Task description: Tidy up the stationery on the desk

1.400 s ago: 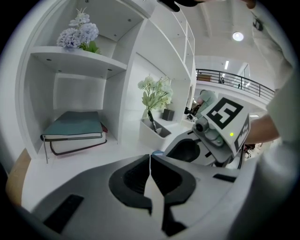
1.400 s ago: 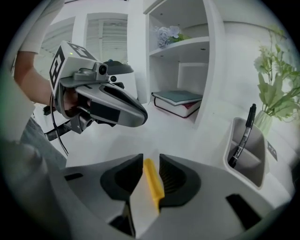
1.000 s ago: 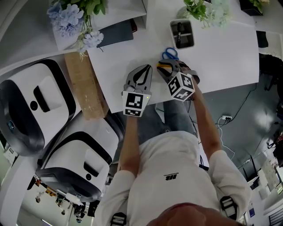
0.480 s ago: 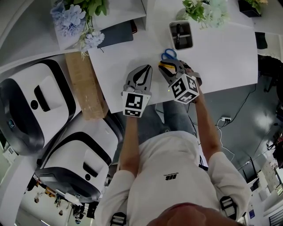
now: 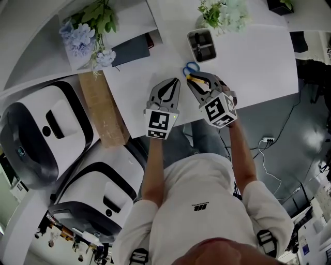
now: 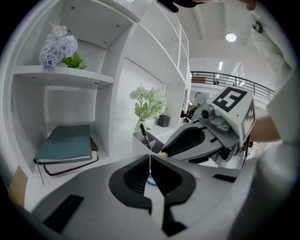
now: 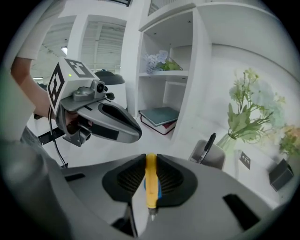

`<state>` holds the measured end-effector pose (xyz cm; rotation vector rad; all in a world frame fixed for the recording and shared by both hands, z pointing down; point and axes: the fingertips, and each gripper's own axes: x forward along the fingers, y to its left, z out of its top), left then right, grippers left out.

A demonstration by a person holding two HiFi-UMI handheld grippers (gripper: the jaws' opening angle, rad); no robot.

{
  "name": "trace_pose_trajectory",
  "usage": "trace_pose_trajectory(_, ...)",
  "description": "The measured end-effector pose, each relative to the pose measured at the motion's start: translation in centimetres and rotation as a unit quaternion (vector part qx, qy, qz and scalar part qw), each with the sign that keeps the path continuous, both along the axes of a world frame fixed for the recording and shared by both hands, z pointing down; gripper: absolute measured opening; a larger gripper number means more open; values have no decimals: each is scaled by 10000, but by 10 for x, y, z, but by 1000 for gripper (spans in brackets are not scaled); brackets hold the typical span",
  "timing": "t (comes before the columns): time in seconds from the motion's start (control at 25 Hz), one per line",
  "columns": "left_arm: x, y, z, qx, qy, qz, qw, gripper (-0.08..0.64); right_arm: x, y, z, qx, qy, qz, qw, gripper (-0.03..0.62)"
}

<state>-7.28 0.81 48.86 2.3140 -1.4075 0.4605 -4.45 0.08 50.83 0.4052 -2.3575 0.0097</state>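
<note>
My right gripper (image 7: 151, 161) is shut on a yellow pen (image 7: 151, 183), which stands upright between its pads, tip toward the camera; its jaws have just been closing on it. In the head view the right gripper (image 5: 190, 77) holds the pen (image 5: 195, 79) above the white desk (image 5: 253, 67), just in front of blue-handled scissors (image 5: 190, 68). My left gripper (image 5: 177, 79) hovers beside it, shut and holding nothing; in its own view the left gripper (image 6: 150, 157) shows the scissors (image 6: 151, 181) through the slit. A grey pen holder (image 5: 214, 47) with a black pen (image 5: 197, 45) stands farther back.
White-green flowers (image 5: 222, 13) stand behind the holder. Stacked books (image 5: 129, 49) and blue flowers (image 5: 83, 39) fill the shelf at the left. A wooden board (image 5: 103, 108) and white machines (image 5: 46, 134) lie left of the desk. The right half of the desk is bare.
Both grippers have risen off the desk, the right one more, carrying the yellow pen up. The scissors stay on the desk.
</note>
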Motion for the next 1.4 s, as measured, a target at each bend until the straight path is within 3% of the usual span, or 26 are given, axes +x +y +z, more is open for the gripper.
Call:
trace_pose_trajectory(0.72,29,-37,-44,432,41,375,9984,0,36,-37,-71,196,-935,1095,9894,54)
trace_pose_trajectory(1.0,38,-53,-56,557,70,452,9974,0,47,-63,-89,236,-1367,1617,9770,54)
trace_pose_trajectory(1.4,45,-73,-64,640,81,438,9970,0,59,-100,-99,238,-1913,1940,9619,55)
